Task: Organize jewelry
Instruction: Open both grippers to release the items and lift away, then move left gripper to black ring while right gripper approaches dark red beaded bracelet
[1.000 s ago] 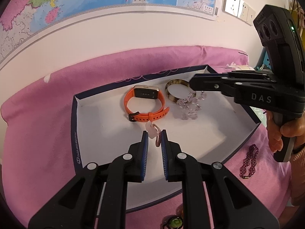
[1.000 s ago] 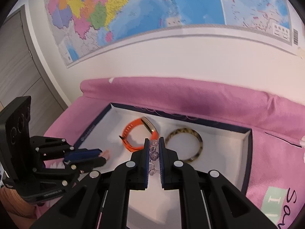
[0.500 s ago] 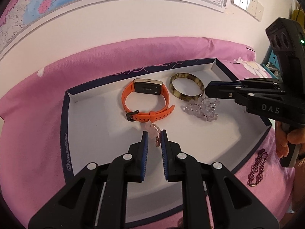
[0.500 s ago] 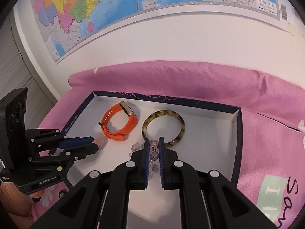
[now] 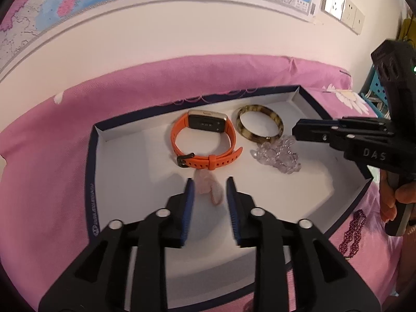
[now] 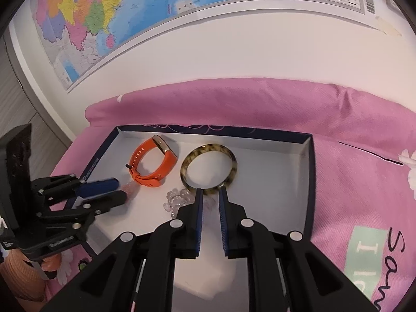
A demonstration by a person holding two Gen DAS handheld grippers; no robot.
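- From the left wrist we see our left gripper (image 5: 209, 191) over the white floor of the dark-rimmed tray (image 5: 89, 171). Its jaws have just been opening and now stand apart, with clear gaps on both sides of the pale pink bracelet (image 5: 211, 188) that lies on the tray floor between the blue pads, free of them.
- Just beyond it lies the orange watch (image 5: 205, 140), strap buckled, and to its right the tortoiseshell bangle (image 5: 260, 123), lying flat.
- The clear crystal bracelet (image 5: 279, 154) is heaped in front of the bangle, touching its near edge, directly under the tips of our right gripper (image 5: 296, 131), which comes in from the right edge.
- A dark purple beaded piece (image 5: 352, 230) lies outside the tray on the pink cloth (image 5: 52, 130).
- From the right wrist we see our right gripper (image 6: 209, 195) with its jaws having just eased apart, a narrow gap between the pads. The clear crystal bracelet (image 6: 179, 197) rests on the tray (image 6: 310, 182) floor, spreading left of the left pad; part of it shows between the pads, and we cannot tell whether it touches them.
- The tortoiseshell bangle (image 6: 208, 167) lies just beyond the fingertips, the orange watch (image 6: 153, 163) to its left.
- Our left gripper (image 6: 122, 191) shows at the left, jaws apart, with the pale pink bracelet (image 6: 131, 188) at its tips.
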